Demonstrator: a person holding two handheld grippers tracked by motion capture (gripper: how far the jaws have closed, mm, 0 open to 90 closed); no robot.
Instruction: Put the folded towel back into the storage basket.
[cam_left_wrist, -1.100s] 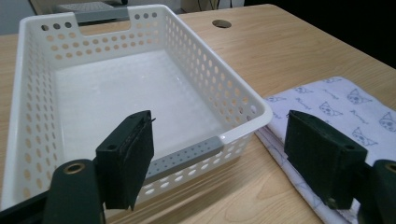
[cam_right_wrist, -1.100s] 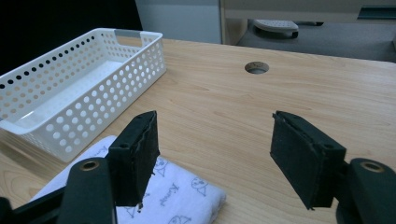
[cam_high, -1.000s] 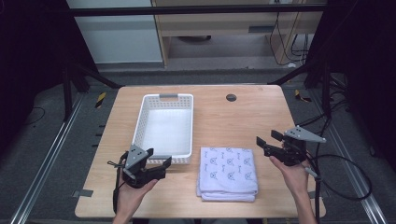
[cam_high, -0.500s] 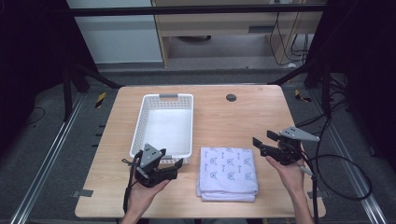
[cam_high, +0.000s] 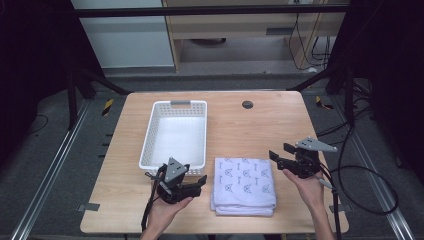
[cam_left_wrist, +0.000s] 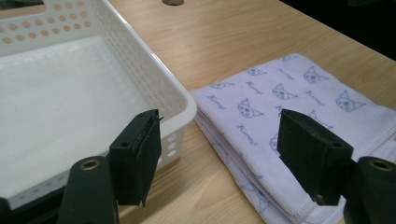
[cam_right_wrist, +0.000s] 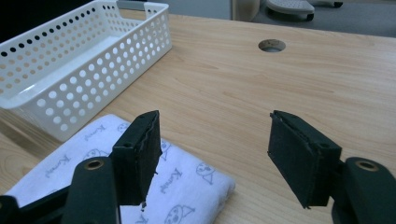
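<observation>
Closing in on the folded towel lying just beside the white basket (nothing gripped yet), left gripper and right gripper both spread wide; next, probably pinching opposite edges.

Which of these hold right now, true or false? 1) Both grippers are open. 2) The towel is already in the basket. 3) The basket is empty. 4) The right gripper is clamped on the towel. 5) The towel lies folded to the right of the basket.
1) The left gripper and right gripper are both open: true.
2) The folded towel is in the white basket: false, it lies on the table beside the basket.
3) The basket is empty: true.
4) The right gripper is clamped on the towel: false, its jaws stand apart and hold nothing.
5) The towel lies folded to the basket's right: true.
</observation>
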